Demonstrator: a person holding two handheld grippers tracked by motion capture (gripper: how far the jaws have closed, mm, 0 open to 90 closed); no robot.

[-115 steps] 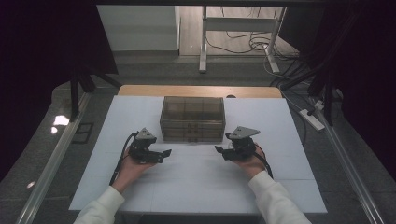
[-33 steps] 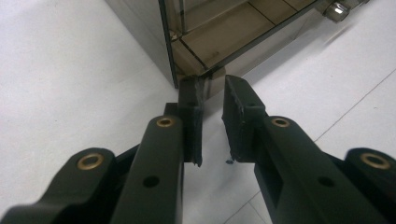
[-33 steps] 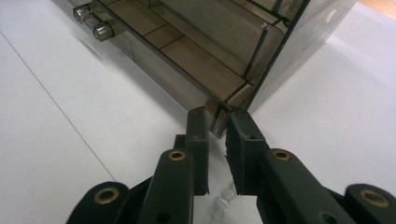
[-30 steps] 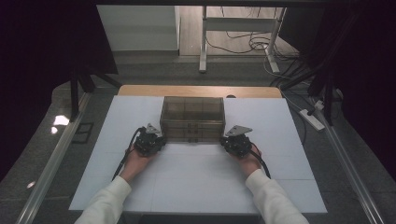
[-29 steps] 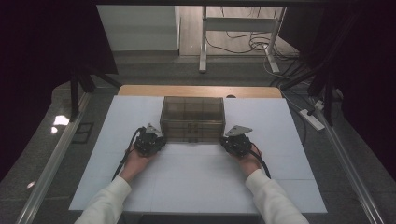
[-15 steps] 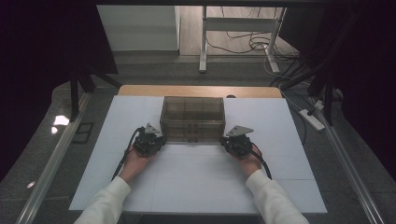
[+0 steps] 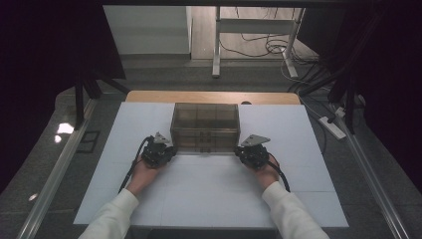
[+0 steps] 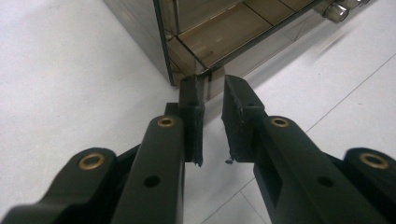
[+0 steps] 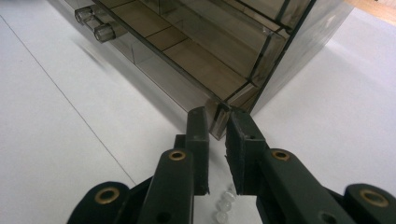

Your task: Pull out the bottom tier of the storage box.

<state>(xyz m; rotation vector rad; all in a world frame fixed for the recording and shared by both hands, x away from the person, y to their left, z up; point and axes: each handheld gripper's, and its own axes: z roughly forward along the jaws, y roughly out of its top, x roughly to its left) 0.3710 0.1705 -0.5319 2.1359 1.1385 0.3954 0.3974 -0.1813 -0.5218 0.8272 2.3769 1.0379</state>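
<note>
from above i see one smoky clear drawer box on the white table, lying with its long axis running from my left gripper across to my right gripper, and its front face turned back toward me. my two hands hold one gripper each, one at each near bottom corner of the box, the box sitting just ahead of and between them; this view is too small to show how the jaws stand. in the left gripper view my two black jaws are a narrow gap apart with nothing between them, their tips right at the near corner of the box, which fills the space ahead and up to the right; one clear knob-like handle shows far off to the upper right. in the right gripper view the jaws again stand a slit apart, holding nothing, the tips against the box's bottom corner straight ahead, whether touching i cannot tell. here i count two clear handles ahead to the left, and three small clear beads on the table under the jaws, which the other views do not give me.
</note>
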